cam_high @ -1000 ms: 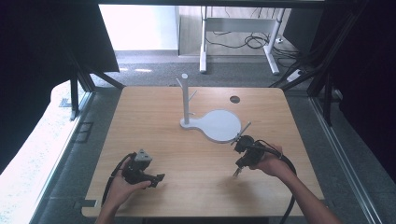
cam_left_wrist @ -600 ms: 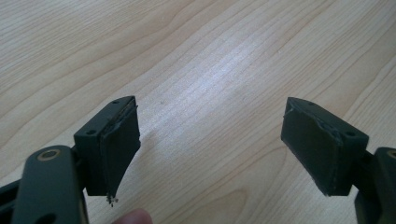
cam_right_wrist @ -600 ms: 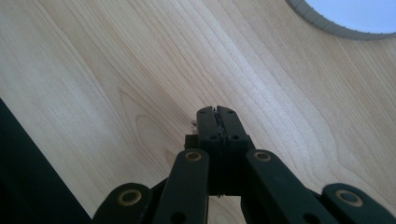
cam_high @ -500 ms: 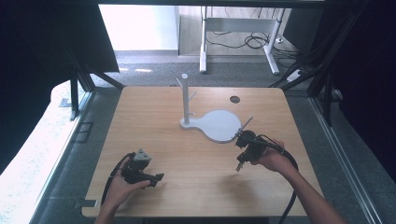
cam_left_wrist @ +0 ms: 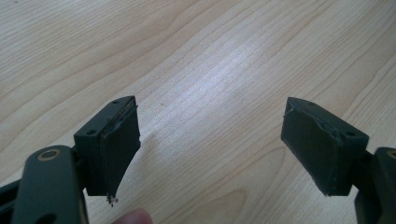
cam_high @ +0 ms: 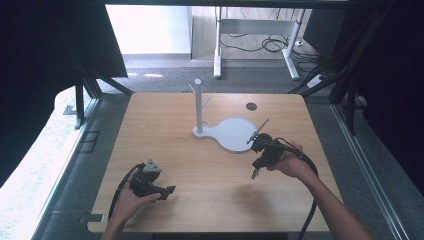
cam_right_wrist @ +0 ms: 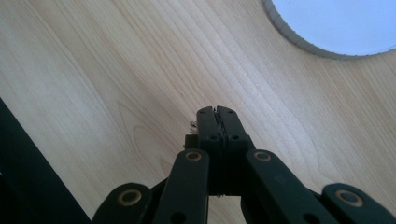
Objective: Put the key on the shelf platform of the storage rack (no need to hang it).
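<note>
- Right now I have the left gripper (cam_high: 167, 190) near the left front of the wooden table (cam_high: 165, 130), held in my left hand (cam_high: 131, 200) with its jaws pointing right.
- From the left gripper view, its jaws stand wide apart, with bare wood between the two black pads (cam_left_wrist: 119, 149); they hold nothing and I see nothing touching them.
- A fingertip (cam_left_wrist: 133, 217) pokes in at the bottom edge of that view.
- My right gripper (cam_high: 255, 173) sits on the right side of the table, gripped by my right hand (cam_high: 292, 162), tilted so its jaws point down toward the near-left.
- In the right gripper view its jaws are pressed together, pad against pad, with nothing caught between them; the tips hang just above the wood, and I cannot tell whether they touch it.
- A white stand (cam_high: 220, 131) is at the table's middle: a flat round base plate (cam_high: 236, 134) with an upright post (cam_high: 198, 105) rising at its left end, short pegs branching off the post.
- The base plate lies just to the far-left of my right gripper, its rounded edge (cam_right_wrist: 299, 44) showing at the top right of the right gripper view, apart from the jaw tips.
- The stand is well apart from my left gripper, far and to the right of it.
- A small dark round hole (cam_high: 251, 106) sits in the tabletop beyond the stand, toward the far right.
</note>
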Action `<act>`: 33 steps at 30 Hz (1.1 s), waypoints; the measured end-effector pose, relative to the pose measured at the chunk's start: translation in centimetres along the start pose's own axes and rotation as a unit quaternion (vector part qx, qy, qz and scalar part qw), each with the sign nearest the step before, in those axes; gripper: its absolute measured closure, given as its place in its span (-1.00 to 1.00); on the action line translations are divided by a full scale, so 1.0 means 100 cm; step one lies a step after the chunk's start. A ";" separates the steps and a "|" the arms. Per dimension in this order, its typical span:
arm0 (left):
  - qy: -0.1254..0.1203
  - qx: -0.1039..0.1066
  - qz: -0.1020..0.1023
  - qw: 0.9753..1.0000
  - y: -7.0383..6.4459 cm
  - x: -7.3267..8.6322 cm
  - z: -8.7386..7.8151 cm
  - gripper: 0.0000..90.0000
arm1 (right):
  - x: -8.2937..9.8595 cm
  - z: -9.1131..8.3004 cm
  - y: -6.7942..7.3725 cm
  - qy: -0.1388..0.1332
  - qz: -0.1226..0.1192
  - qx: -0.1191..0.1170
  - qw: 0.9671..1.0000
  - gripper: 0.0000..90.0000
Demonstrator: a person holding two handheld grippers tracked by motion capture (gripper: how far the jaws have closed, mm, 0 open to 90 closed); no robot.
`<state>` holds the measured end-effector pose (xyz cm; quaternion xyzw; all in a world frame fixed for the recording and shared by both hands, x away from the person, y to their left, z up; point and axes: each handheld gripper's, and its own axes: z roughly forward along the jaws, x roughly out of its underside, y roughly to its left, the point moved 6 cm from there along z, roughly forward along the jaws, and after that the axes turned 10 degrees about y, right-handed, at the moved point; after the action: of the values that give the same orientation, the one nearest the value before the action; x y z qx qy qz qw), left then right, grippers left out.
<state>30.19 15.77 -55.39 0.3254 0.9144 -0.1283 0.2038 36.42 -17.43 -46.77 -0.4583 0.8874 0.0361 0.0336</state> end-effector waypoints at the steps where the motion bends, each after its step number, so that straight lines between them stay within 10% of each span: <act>1: 0.000 0.000 0.000 1.000 0.000 0.000 0.000 -0.56 | -0.001 -0.001 -0.001 0.000 0.001 0.000 1.000 1.00; 33: 0.001 0.001 0.002 1.000 -0.002 -0.001 0.003 -0.56 | -0.041 -0.005 -0.025 -0.009 0.019 0.000 1.000 1.00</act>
<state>30.22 15.41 -55.59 0.3279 0.9137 -0.1280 0.2030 40.83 -15.63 -45.95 -0.4409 0.8957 0.0406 0.0406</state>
